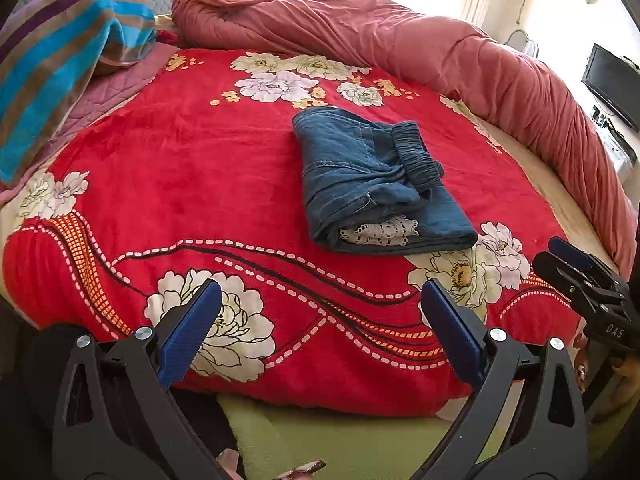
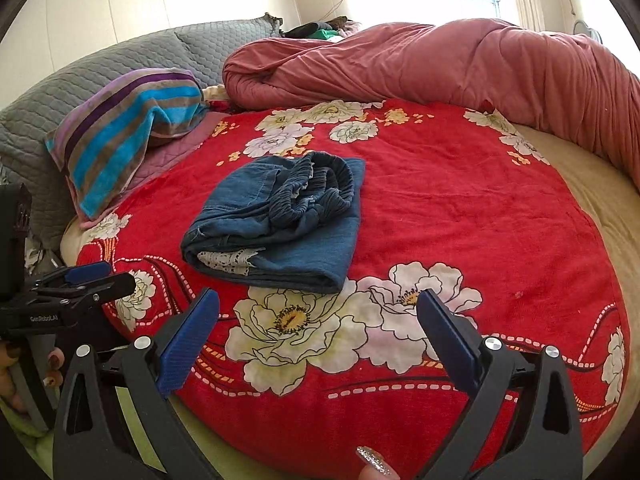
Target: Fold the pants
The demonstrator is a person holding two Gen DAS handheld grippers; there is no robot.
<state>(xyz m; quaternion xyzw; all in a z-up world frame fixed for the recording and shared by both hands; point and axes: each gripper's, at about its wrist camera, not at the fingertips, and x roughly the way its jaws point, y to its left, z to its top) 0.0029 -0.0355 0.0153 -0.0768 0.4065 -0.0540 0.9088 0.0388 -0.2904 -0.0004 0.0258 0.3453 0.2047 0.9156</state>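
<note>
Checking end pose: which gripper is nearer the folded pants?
Roughly equal, cannot tell. Left gripper and right gripper, jaws open, both hang short of the folded pants.

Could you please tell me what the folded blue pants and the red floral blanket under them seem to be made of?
The folded blue pants look like soft, matte denim: woven blue cloth with pale topstitched seams, a gathered elastic waistband, and white lace trim showing in the fold. The red floral blanket looks like plush fleece, probably synthetic: a short fuzzy nap with a soft sheen and printed flowers.
</note>
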